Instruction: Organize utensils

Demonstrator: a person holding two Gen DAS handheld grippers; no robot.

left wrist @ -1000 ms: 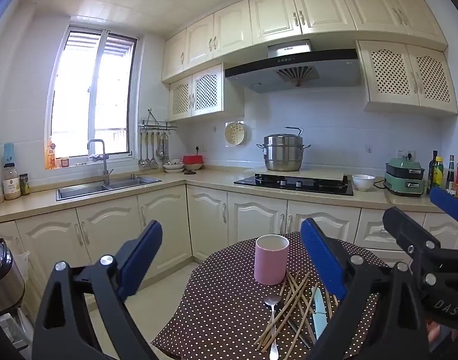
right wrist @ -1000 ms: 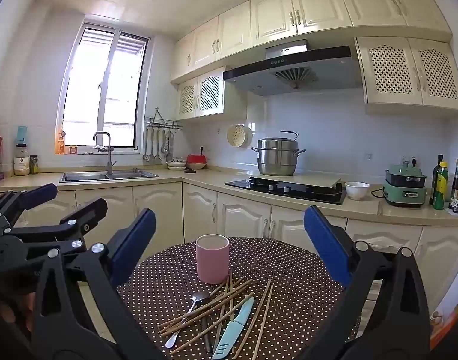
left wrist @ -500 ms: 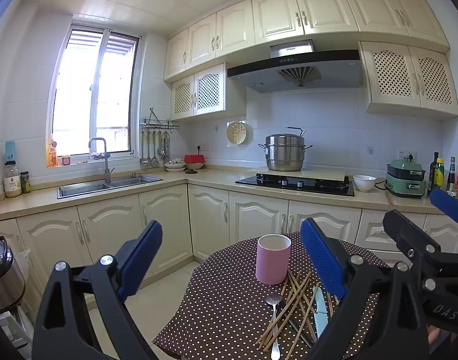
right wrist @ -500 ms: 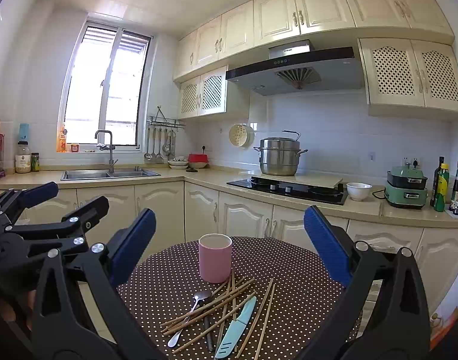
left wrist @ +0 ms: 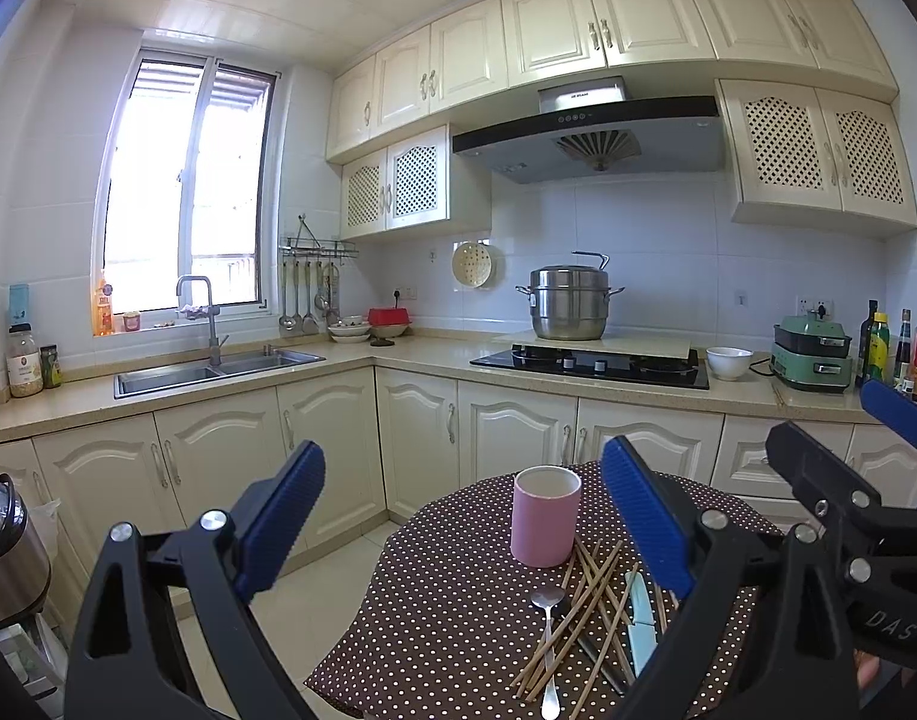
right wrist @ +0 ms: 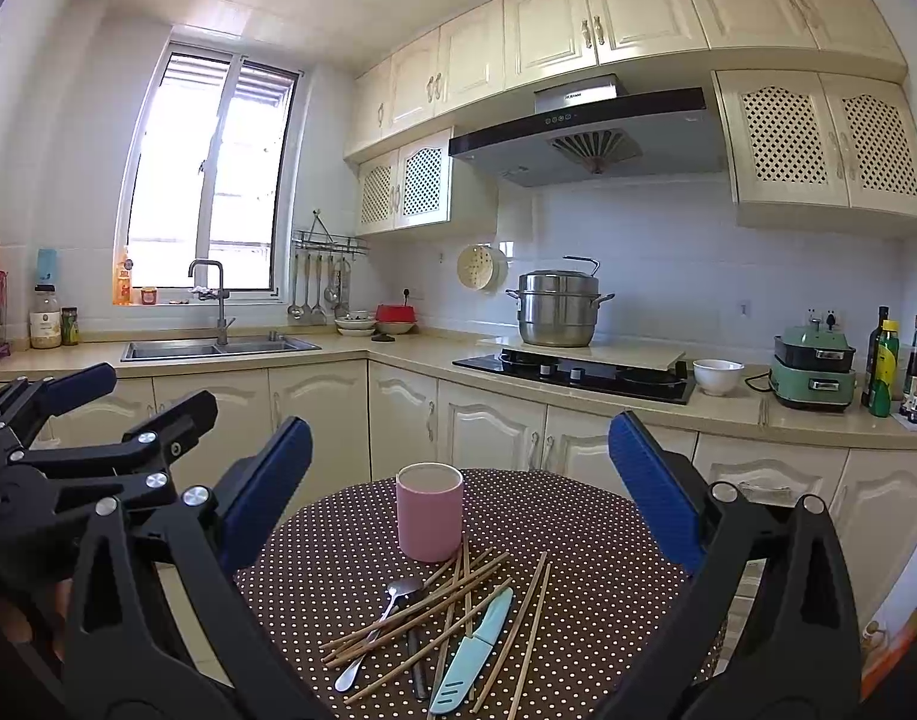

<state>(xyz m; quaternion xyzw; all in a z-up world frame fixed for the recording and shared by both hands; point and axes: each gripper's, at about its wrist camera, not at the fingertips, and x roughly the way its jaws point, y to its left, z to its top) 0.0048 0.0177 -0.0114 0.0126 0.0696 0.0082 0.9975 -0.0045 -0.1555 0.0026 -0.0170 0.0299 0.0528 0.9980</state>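
Knife (right wrist: 472, 651) whole from right wrist, half-hidden from left wrist

Left view: right tool (left wrist: 842, 468) partly cut by the right edge, far finger (left wrist: 899, 414) only half in. Spoon (left wrist: 548, 648) handle end runs off the bottom edge. Knife (left wrist: 638, 618) lower end hidden behind the left tool's (left wrist: 458, 516) right finger (left wrist: 644, 516). Bench (left wrist: 446, 600) right side blocked by tool frames. Right view: left tool (right wrist: 98, 414) body cut by the left edge, hand on it barely visible. Dark utensil (right wrist: 415, 654) under the chopsticks (right wrist: 434, 606), type unclear. Cup (right wrist: 429, 510) inside not visible. Bottle labels (right wrist: 887, 360) too small to read.
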